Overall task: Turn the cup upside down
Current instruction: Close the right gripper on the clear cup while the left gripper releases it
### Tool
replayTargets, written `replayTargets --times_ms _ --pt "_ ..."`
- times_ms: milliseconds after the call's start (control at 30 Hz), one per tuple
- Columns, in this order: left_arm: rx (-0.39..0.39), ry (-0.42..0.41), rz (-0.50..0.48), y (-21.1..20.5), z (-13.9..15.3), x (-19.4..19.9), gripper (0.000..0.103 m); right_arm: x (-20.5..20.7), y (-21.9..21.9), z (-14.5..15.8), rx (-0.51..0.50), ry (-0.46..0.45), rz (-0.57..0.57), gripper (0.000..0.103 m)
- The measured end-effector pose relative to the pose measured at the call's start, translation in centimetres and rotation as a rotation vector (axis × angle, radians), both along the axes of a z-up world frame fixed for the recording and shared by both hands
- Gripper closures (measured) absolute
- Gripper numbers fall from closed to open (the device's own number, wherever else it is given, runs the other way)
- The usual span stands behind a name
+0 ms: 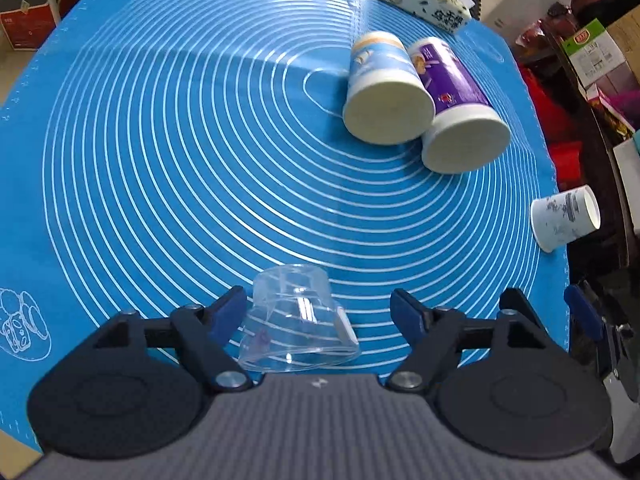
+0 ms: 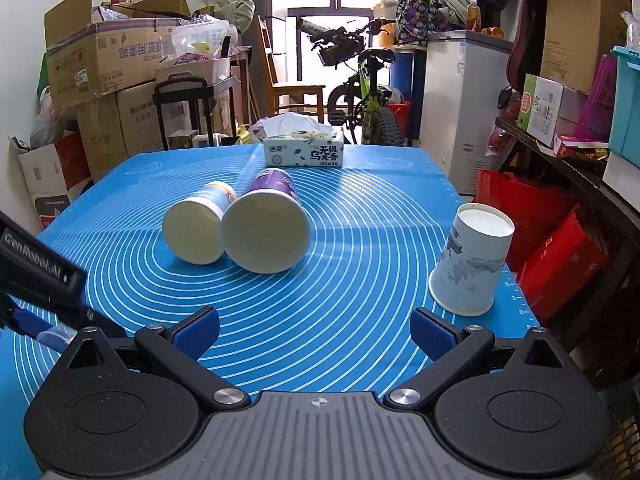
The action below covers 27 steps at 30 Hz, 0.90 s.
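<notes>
Clear cup [image 1: 296, 320] upside down between left gripper [image 1: 318, 312] wide-apart jaws

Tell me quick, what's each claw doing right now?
Left claw: open, around the clear cup, not gripping it.
Right claw: open, holding nothing.

The clear cup [image 1: 298, 320] has its near rim hidden behind the left tongs' [image 1: 318, 312] body, and whether the left pad [image 1: 230, 312] touches its wall cannot be told. In the right wrist view only a glimpse of the cup shows at the left edge, behind the other tool. The paper cup's [image 1: 566, 218] print is too blurred to read.
</notes>
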State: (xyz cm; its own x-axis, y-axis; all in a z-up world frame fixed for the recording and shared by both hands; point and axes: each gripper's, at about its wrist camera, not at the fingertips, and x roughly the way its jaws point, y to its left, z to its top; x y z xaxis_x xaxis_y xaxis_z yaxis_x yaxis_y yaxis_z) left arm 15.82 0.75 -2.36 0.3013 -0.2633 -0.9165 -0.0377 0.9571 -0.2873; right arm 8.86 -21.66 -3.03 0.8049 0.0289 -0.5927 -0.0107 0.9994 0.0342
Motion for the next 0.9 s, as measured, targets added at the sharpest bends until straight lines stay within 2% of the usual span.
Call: replayTargets --times_ms 367,533,733,900 --pt "0.025 -0.011 -0.024 0.3 0.4 -0.3 0.024 -0.4 0.2 0.2 -0.001 -0.003 0.003 0.000" --pt "0.100 -0.116 -0.012 1.0 2.0 -1.5 0.024 -0.2 0.6 1.1 0.010 0.020 0.044 0.000" --pt "0.142 -0.218 0.009 3.9 3.6 -3.7 0.021 0.6 2.5 3.6 0.030 0.080 0.158 0.000" --pt "0.197 -0.272 0.041 6.7 3.4 -4.9 0.021 2.4 5.5 5.5 0.049 0.185 0.274 0.000"
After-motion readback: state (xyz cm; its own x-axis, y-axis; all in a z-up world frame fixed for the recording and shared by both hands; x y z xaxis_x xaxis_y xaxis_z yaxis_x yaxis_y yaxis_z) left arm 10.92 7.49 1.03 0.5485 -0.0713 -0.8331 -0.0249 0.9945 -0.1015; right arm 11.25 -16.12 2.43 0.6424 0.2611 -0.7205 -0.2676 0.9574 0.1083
